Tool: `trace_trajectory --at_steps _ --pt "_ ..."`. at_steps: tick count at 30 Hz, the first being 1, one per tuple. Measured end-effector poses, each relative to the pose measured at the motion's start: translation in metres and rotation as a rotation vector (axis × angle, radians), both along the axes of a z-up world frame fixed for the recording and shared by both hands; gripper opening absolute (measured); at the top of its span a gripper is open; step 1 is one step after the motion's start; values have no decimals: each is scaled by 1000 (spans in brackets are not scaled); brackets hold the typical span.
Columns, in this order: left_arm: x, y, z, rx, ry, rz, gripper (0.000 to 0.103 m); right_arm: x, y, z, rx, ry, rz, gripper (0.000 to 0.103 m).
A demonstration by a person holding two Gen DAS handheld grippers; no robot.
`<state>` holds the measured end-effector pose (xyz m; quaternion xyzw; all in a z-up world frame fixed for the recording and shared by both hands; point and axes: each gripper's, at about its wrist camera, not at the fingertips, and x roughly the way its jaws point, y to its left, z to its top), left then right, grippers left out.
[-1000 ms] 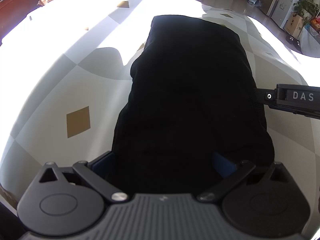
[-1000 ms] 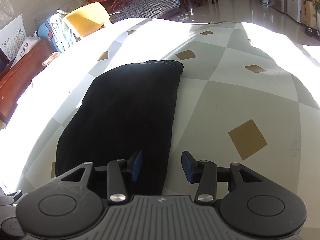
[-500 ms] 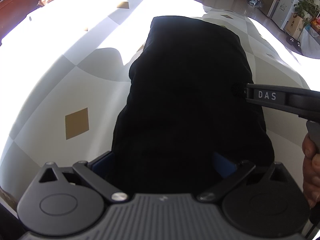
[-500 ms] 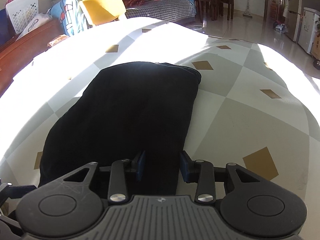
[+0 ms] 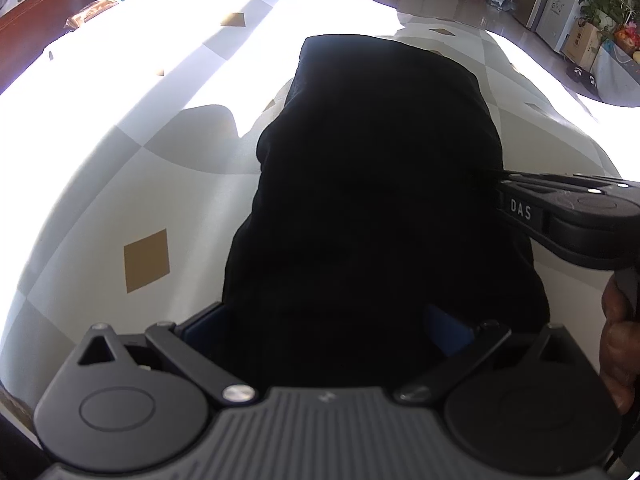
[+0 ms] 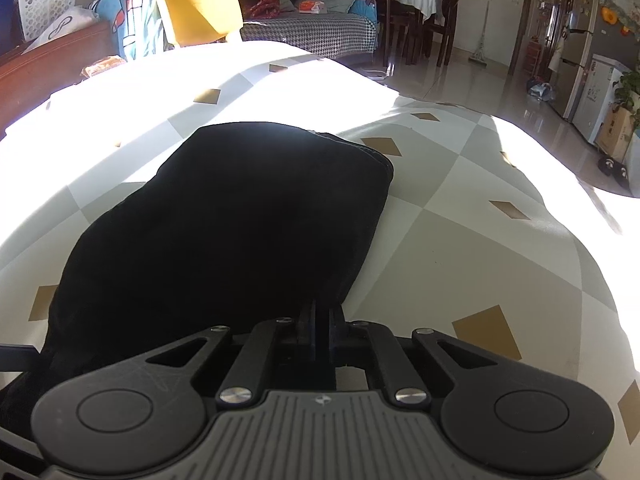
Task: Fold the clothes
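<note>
- The black garment (image 6: pixel 224 232) lies lengthwise on the pale cloth-covered surface (image 6: pixel 460 240) with its tan diamonds; it is already doubled into a long, thick strip, its far end rounded and plump
- The right gripper (image 6: pixel 318 316) is clenched; its jaws stand together at the garment's near right edge, and dark cloth appears to be caught between them, though how many layers cannot be made out against the black
- In the left wrist view the same tool comes in from the right, its tip at the garment's right edge; part of the person's hand (image 5: pixel 616 344) shows behind it
- The left gripper (image 5: pixel 324 320) stands released; its blue pads (image 5: pixel 202 322) sit wide apart on either side of the garment's near end, and whether they touch the cloth is lost in the darkness
- Step in hand, as I judge it: taking hold of the near end for another fold; the right side looks secured, the left not yet
- The next move calls for the left jaws to clamp the near left corner through all layers; then both hands should lift together and carry the near end towards the far end, level, so that the edges meet squarely
- Risk: a pinch on the top layer only would peel the strip open
</note>
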<state>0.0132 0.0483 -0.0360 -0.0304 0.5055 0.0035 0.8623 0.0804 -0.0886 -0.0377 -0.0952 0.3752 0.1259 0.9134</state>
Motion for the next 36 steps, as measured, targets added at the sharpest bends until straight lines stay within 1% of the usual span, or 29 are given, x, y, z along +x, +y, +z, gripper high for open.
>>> trace_trajectory --at_steps 7,11,17,21,24,26,28,30,33,34,36 --pt "-3 -17 3 45 -22 -65 103 -4 -19 1 -23 0 -74 3" --pt "-5 -23 7 52 -32 -92 103 -7 -31 1 -37 1 -110 3" --pt "-9 -18 15 -21 -43 -94 103 -9 -54 2 -77 -2 -195 3" --pt "-11 -20 16 -5 -41 -105 103 -9 -73 3 -94 5 -276 3" --pt "-15 -22 17 3 -45 -114 103 -11 -86 5 -92 19 -334 4" --pt "-18 -24 19 9 -50 -123 103 -14 -92 7 -71 34 -353 4" --pt "-22 -24 21 16 -54 -129 103 -19 -98 10 -45 43 -373 13" --pt "-25 -25 23 20 -56 -133 103 -25 -104 14 -23 46 -395 18" --pt "-15 -34 25 17 -67 -140 103 -35 -110 22 -13 24 -403 21" --pt "-15 -36 26 18 -72 -144 103 -38 -110 26 -3 16 -397 24" --pt "-19 -37 29 18 -80 -153 103 -44 -112 32 17 1 -384 26"
